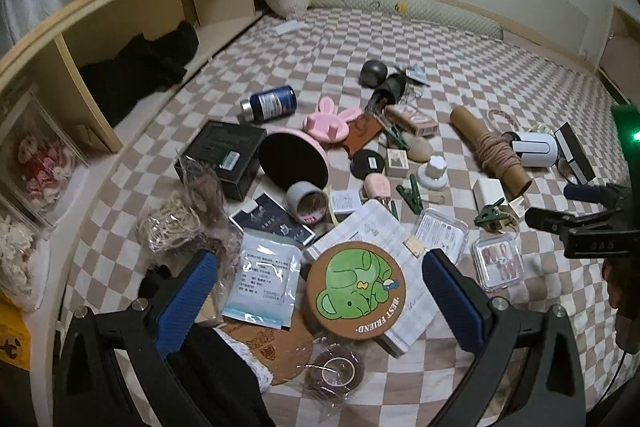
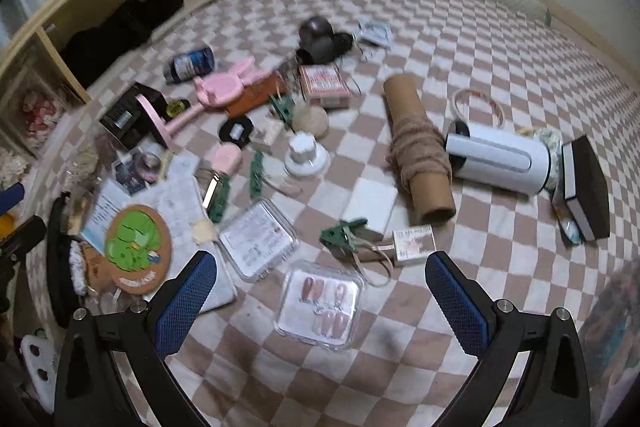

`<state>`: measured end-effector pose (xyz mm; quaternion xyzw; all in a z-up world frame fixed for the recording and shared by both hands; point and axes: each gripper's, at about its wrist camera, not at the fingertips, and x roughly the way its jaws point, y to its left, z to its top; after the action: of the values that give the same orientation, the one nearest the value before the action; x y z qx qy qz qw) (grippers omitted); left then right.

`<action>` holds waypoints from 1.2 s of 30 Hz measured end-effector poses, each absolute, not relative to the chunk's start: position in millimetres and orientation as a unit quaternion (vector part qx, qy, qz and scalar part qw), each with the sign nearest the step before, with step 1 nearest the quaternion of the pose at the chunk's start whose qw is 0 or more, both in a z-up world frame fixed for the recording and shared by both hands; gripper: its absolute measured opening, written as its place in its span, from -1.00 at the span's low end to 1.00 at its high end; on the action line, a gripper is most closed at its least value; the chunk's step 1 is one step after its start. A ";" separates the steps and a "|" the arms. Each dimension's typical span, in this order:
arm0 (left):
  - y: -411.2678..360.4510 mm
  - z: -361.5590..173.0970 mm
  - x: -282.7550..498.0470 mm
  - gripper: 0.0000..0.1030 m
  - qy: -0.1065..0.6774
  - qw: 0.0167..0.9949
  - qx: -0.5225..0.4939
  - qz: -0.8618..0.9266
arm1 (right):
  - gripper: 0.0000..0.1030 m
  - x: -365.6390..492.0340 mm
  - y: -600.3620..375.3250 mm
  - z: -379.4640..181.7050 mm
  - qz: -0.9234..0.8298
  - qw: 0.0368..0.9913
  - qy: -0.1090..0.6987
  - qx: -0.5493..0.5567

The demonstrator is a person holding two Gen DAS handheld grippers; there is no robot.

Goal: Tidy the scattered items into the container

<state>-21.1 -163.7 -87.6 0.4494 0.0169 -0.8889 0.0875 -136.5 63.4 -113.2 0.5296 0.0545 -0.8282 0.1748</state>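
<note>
Cork coaster (image 1: 356, 293) lies between the spread-wide left gripper (image 1: 320, 303) fingers.

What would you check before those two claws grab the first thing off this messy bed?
1. Left claw open and holding nothing: ok.
2. Right claw open and holding nothing: ok.
3. Target close by: the clear nail case lies between the right claw's fingers: ok.
4. Nothing stacked on the nail case: ok.
5. Container to fill is in sight: not ok, neither view shows one.
6. Right view sharp: not ok, its left side is blurred.
</note>
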 end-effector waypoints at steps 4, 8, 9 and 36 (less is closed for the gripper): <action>-165.6 -101.1 -31.0 1.00 0.029 0.080 0.470 -0.878 | 0.93 -140.7 66.1 -136.0 -0.803 0.169 0.050 0.569; -165.0 -114.5 -41.1 1.00 0.039 0.077 0.489 -0.868 | 0.72 -142.2 67.7 -155.5 -0.784 0.162 0.050 0.597; -164.6 -117.2 -43.4 1.00 0.040 0.076 0.493 -0.866 | 0.71 -141.9 67.5 -160.7 -0.780 0.161 0.050 0.603; -157.6 -163.1 -72.2 1.00 0.041 0.091 0.557 -0.824 | 0.53 -133.9 50.5 -202.2 -0.738 0.167 0.097 0.647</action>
<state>-72.2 -157.6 -163.1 0.5573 0.0414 -0.8243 0.0908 -133.9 50.5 -202.2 0.6465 0.0971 -0.7380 0.1672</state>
